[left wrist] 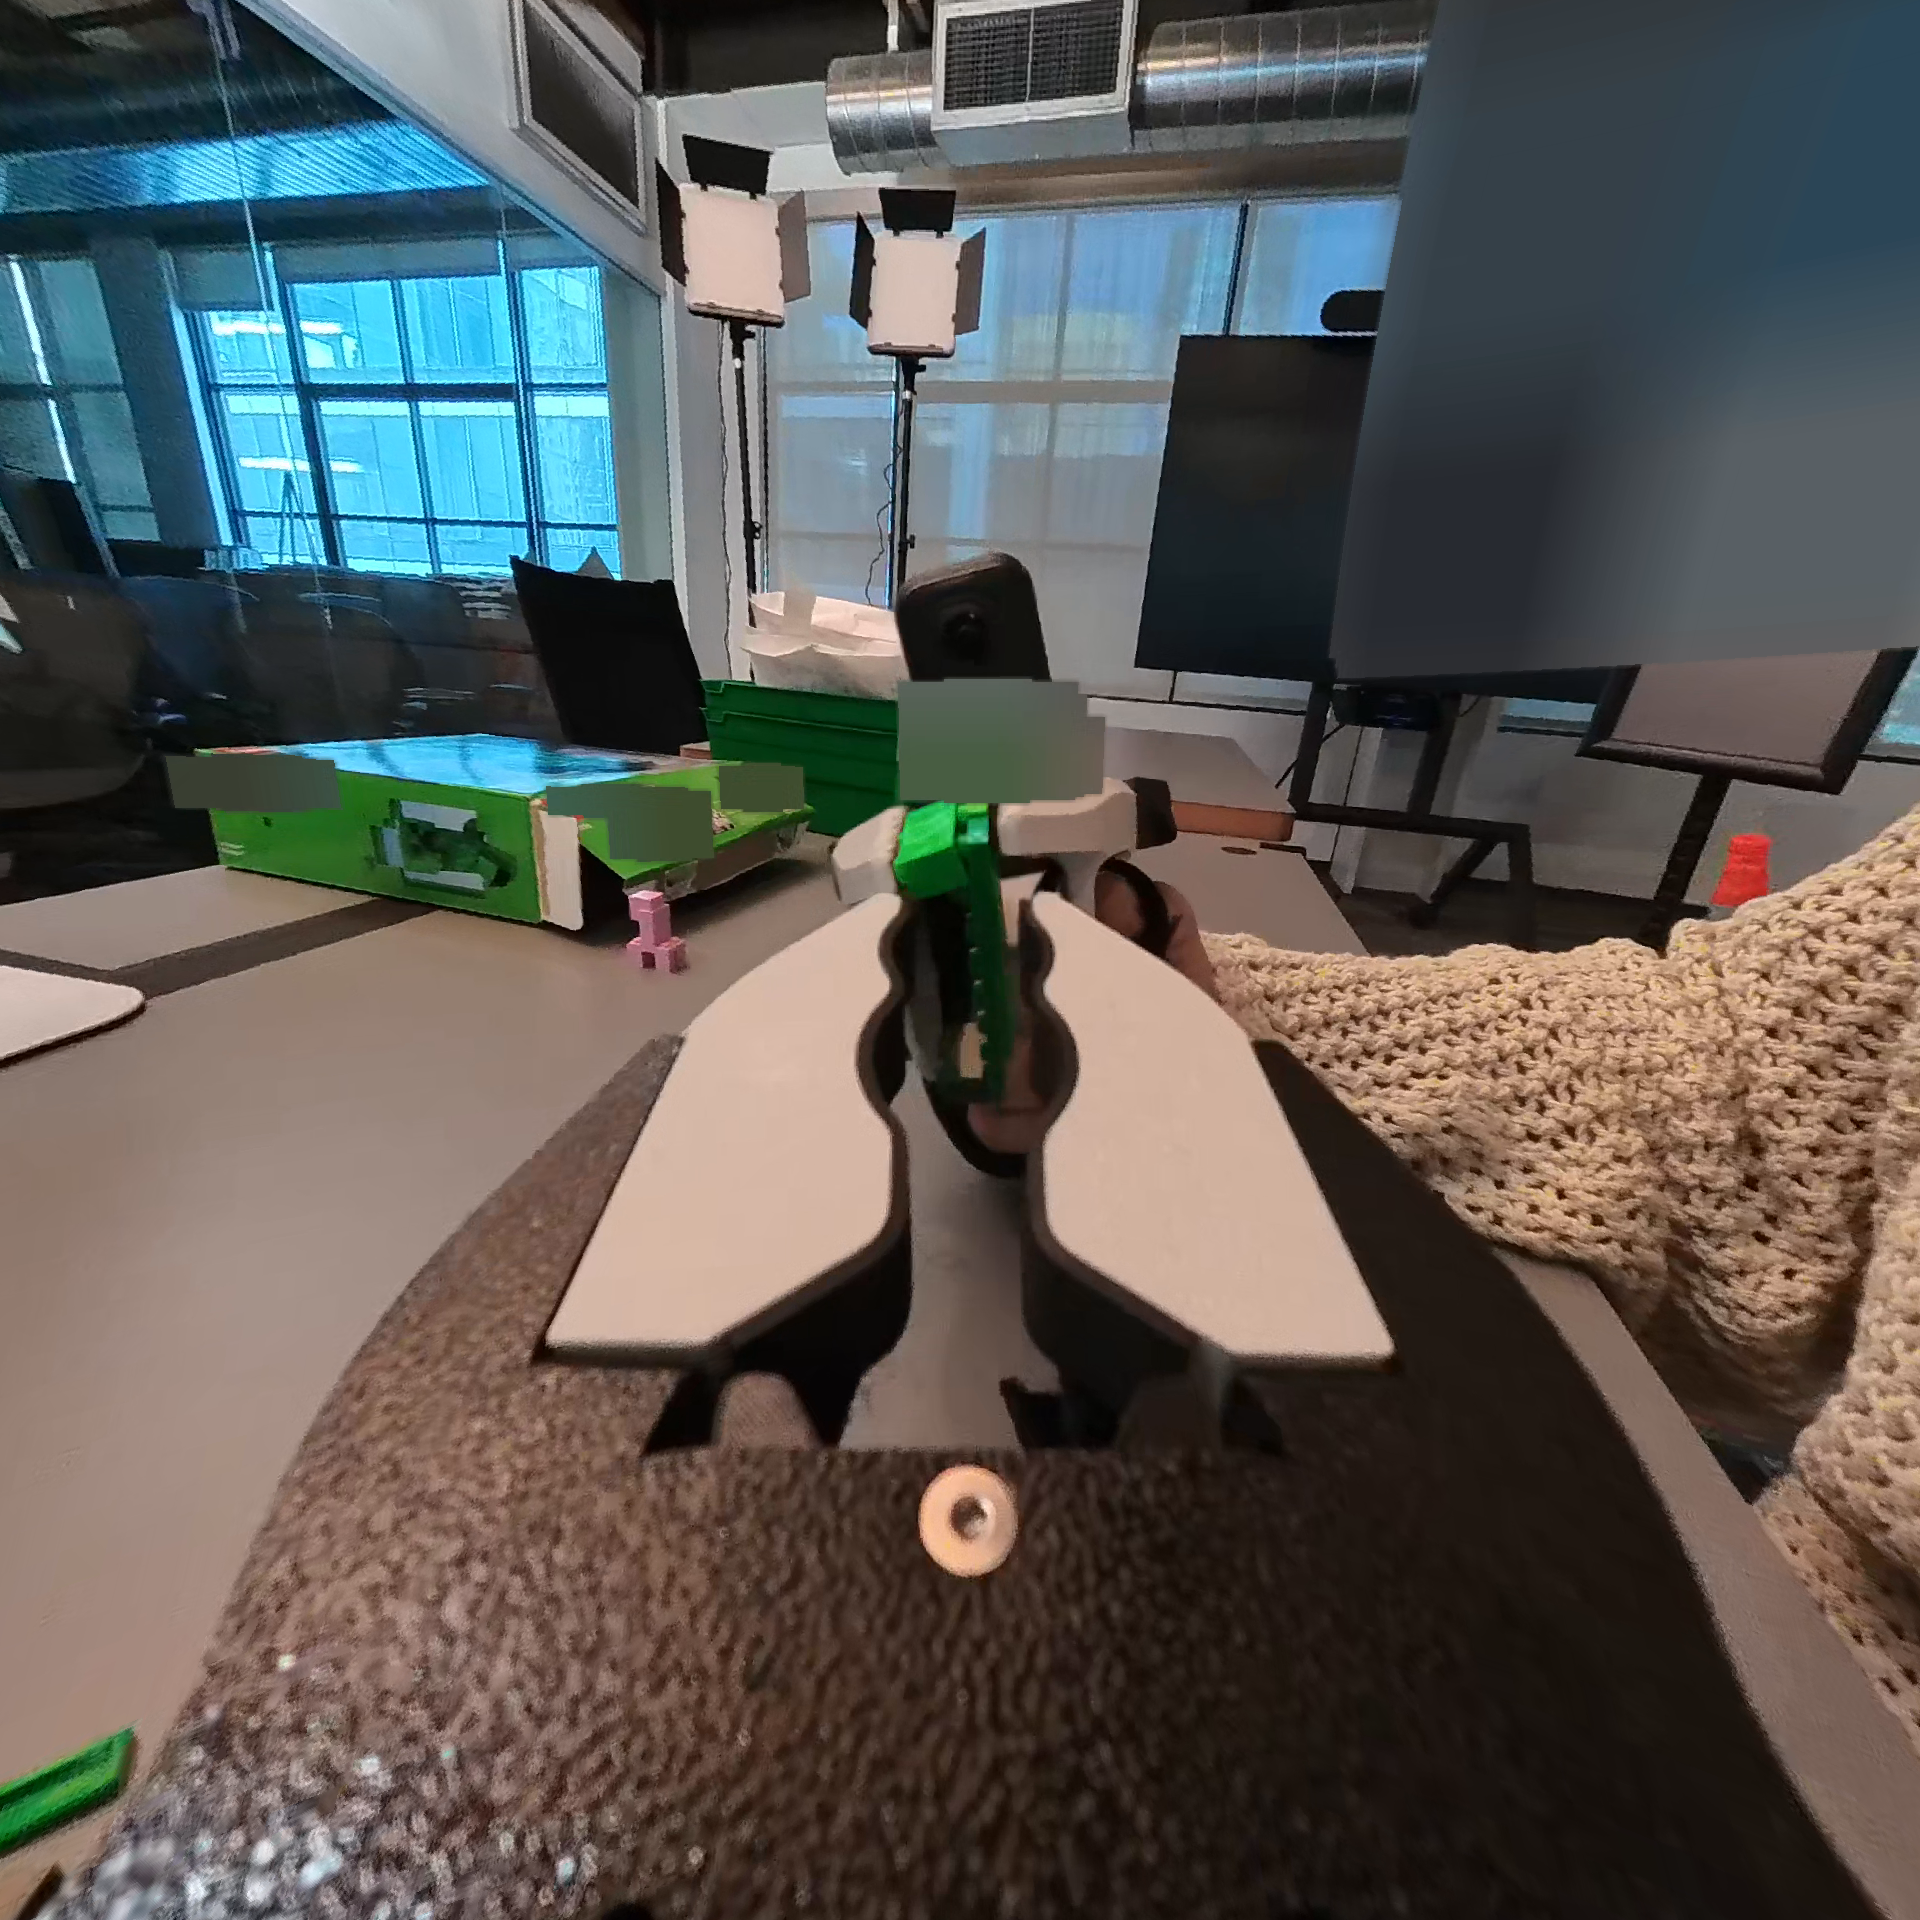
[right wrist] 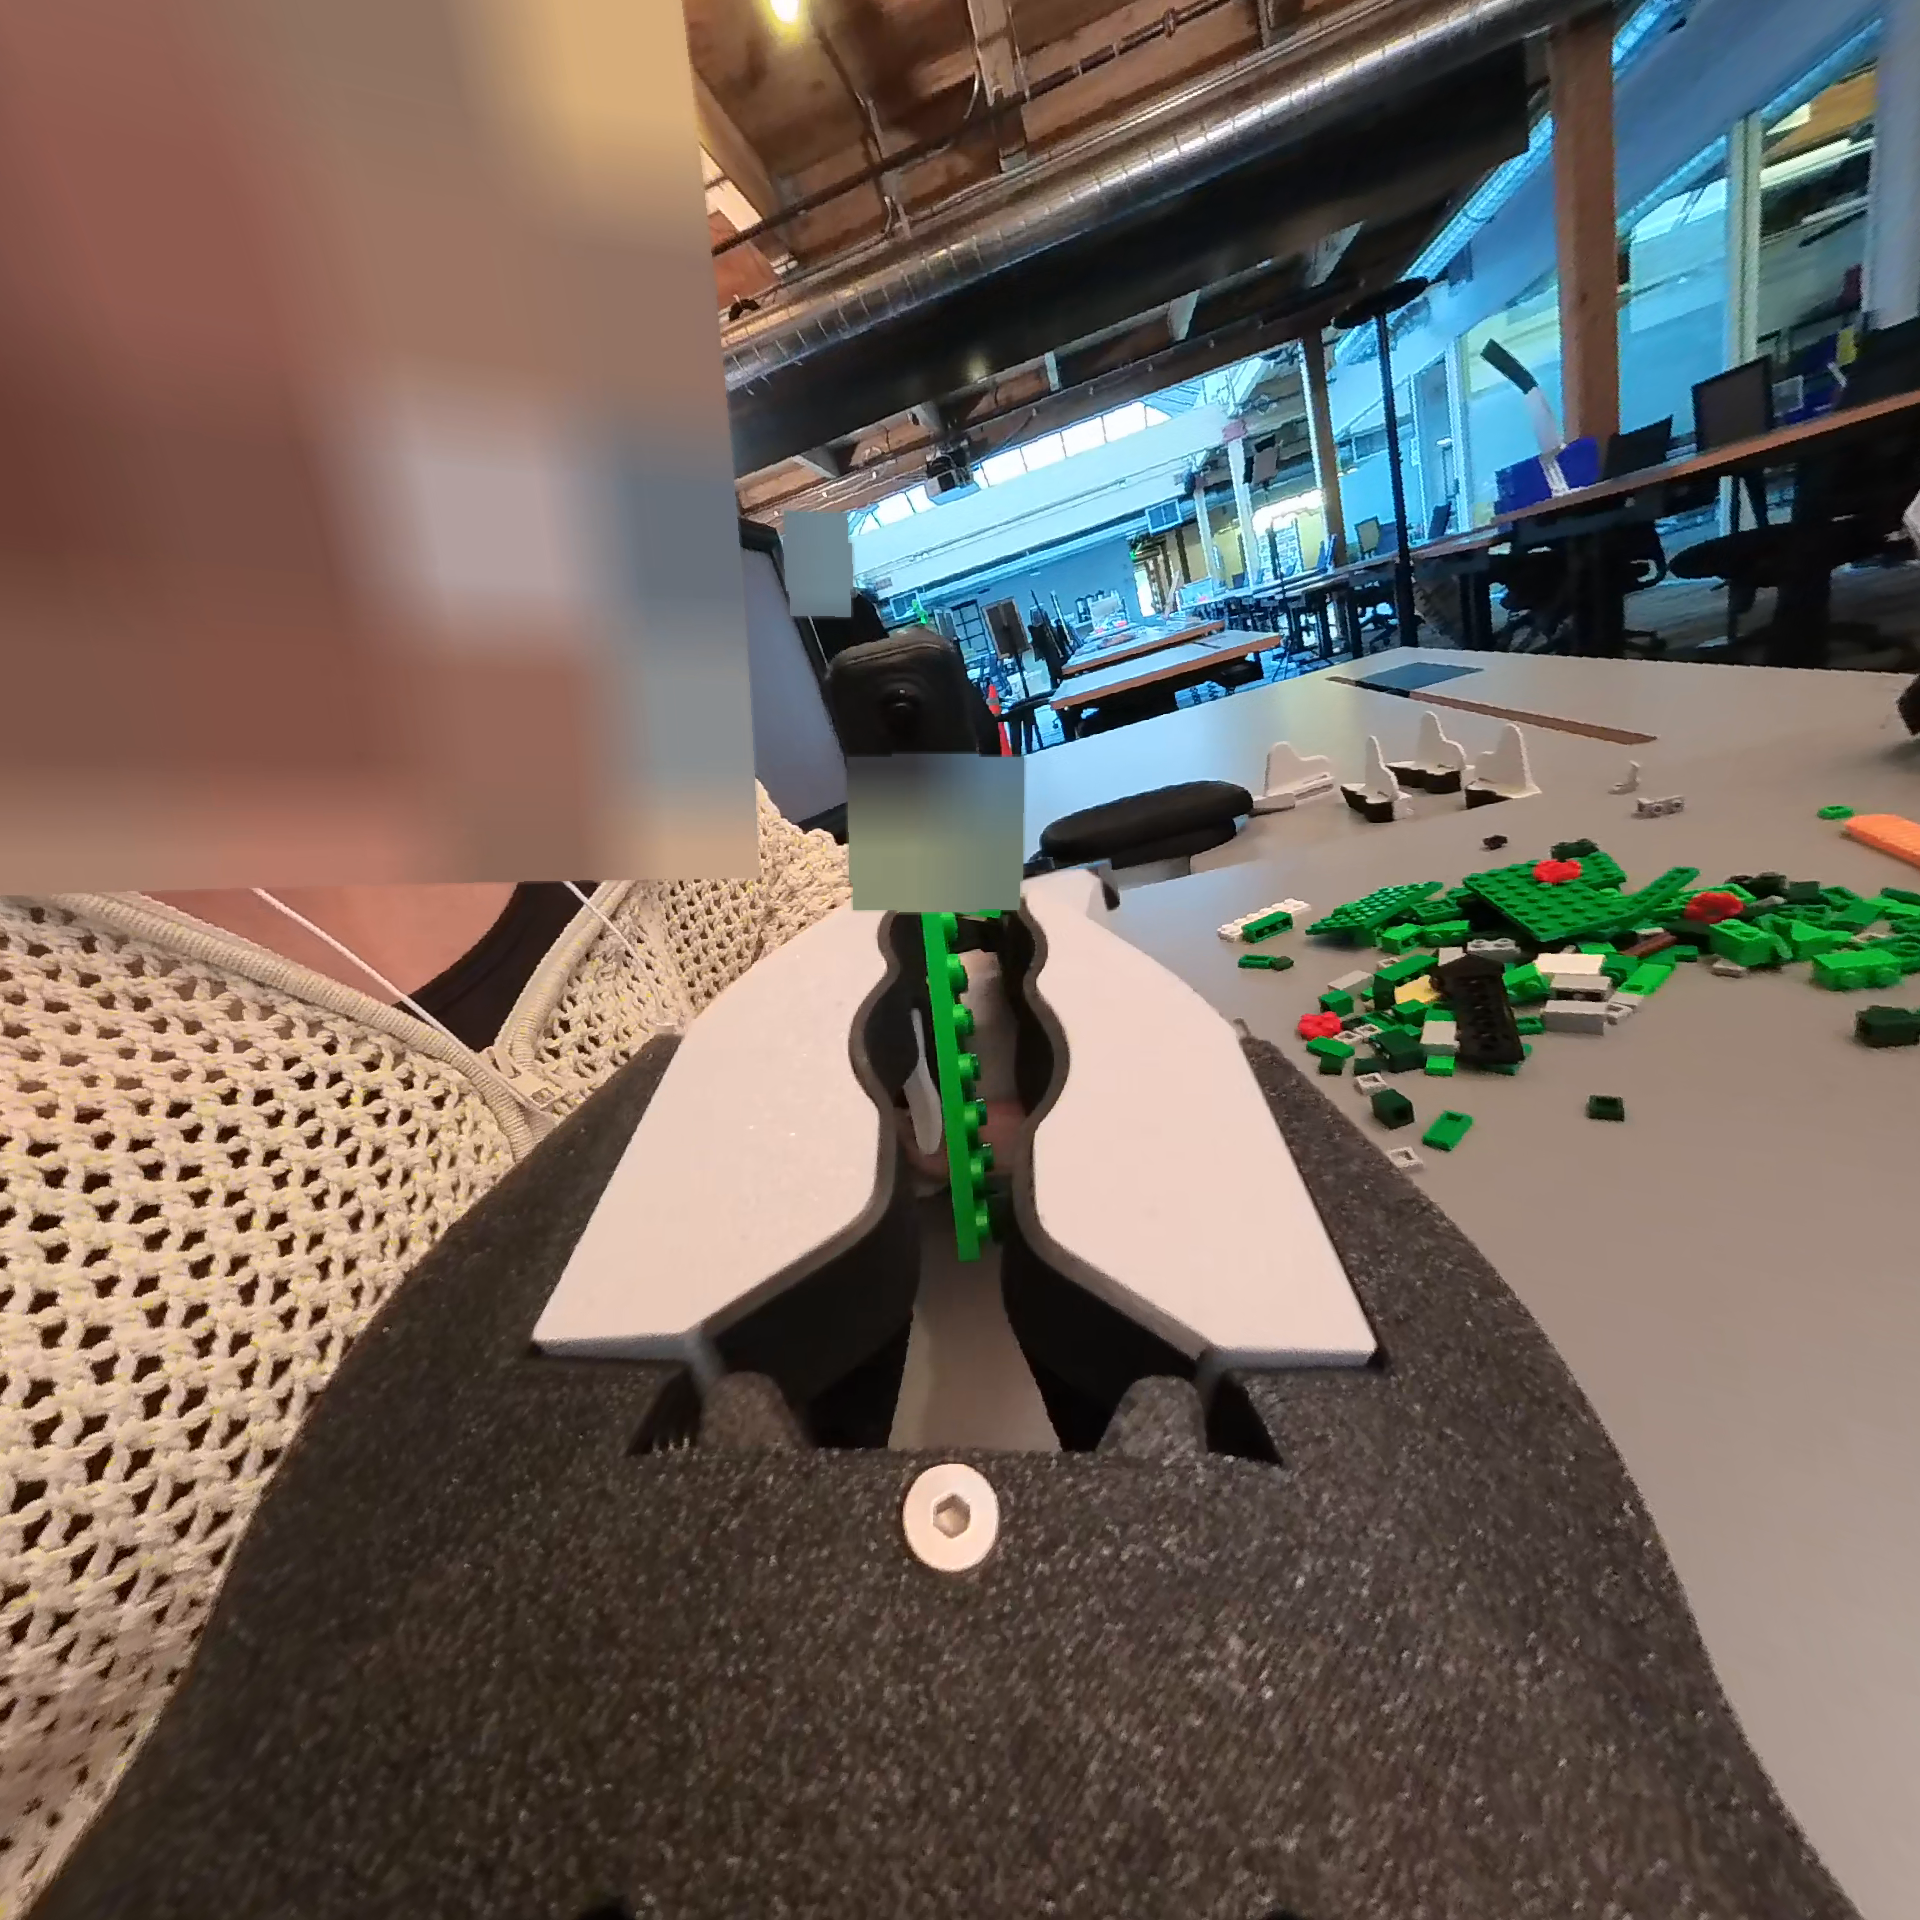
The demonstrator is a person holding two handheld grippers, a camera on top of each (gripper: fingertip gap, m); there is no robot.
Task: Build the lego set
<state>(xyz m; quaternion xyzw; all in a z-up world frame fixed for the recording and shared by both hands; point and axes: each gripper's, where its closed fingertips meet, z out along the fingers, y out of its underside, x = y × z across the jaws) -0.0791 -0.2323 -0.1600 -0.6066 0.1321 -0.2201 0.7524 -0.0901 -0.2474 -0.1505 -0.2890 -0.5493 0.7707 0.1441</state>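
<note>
Fig.: bright green studded plastic Lego plate [right wrist: 961, 1081], held edge-on in mid-air above the grey table [right wrist: 1558, 1299], w/ left gripper [left wrist: 961, 1023] and right gripper [right wrist: 961, 1081] facing each other, each nearly closed, fingers pinching the plate's flat faces. Judged light, stiff, smooth; thin, so grip broad faces near an end, since attached bricks may pop off. Writing on green cardboard box [left wrist: 416, 821] is masked; none given.
</note>
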